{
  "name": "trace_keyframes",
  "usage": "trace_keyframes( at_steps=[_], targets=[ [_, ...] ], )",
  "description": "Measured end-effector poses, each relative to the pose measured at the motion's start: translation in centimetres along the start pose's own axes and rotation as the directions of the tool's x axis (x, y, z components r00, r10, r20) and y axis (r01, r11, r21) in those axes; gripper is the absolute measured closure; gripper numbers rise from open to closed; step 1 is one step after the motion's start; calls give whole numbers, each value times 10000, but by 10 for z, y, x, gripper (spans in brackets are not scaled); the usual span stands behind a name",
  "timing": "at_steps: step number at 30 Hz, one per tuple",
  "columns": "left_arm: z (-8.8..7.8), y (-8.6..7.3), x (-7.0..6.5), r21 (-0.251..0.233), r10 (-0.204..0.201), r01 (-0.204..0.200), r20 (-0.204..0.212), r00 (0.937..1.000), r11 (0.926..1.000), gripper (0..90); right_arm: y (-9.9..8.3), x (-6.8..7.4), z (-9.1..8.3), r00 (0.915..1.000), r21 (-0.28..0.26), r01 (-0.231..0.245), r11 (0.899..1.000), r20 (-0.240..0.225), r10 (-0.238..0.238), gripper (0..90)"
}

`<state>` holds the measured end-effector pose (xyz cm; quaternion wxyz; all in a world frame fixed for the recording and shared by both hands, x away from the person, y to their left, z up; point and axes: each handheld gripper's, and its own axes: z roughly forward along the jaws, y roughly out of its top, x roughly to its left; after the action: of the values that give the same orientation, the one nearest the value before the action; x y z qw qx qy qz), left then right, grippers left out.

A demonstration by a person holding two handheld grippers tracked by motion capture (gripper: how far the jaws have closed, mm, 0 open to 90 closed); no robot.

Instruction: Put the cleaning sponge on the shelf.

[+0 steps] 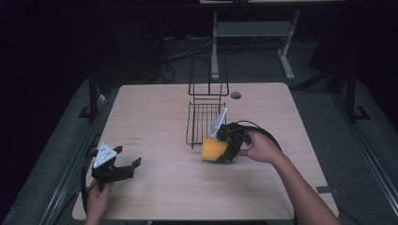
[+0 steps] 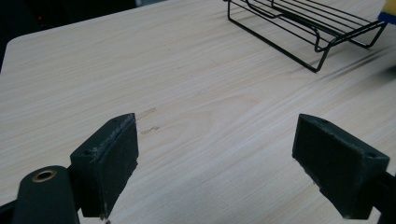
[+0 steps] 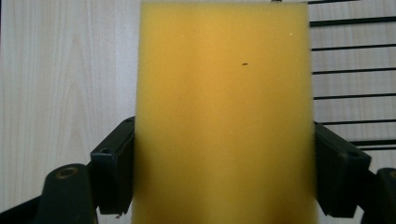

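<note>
Here, one sponge (image 3: 224,116), two tools.

Wire rack (image 1: 206,110) blocks table (image 1: 155,117) centre; left side free.

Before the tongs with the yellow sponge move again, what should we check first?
1. Right tongs grip the yellow sponge on both sides: ok.
2. Sponge lifted off the table: cannot tell.
3. Wire rack close beside the sponge, so watch for a bump: not ok.
4. Left tongs open, nothing between them: ok.
5. Left tongs far from the right hand: ok.
</note>
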<state>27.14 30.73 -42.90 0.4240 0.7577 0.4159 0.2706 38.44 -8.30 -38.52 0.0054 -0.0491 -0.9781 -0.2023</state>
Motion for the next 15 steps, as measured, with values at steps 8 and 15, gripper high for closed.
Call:
trace_keyframes(
  at_steps=[8, 15],
  targets=[
    [0, 0, 1, 35, 21, -21, -2, 10000, 10000, 139, 5, -10, 3, 9999, -6, -117, 9999, -97, 116, 218],
    [1, 0, 0, 107, 84, -84, -10, 10000, 9999, 139, 9, -15, 6, 9999, 136, -75, 9999, -138, 76, 218]
  ],
)
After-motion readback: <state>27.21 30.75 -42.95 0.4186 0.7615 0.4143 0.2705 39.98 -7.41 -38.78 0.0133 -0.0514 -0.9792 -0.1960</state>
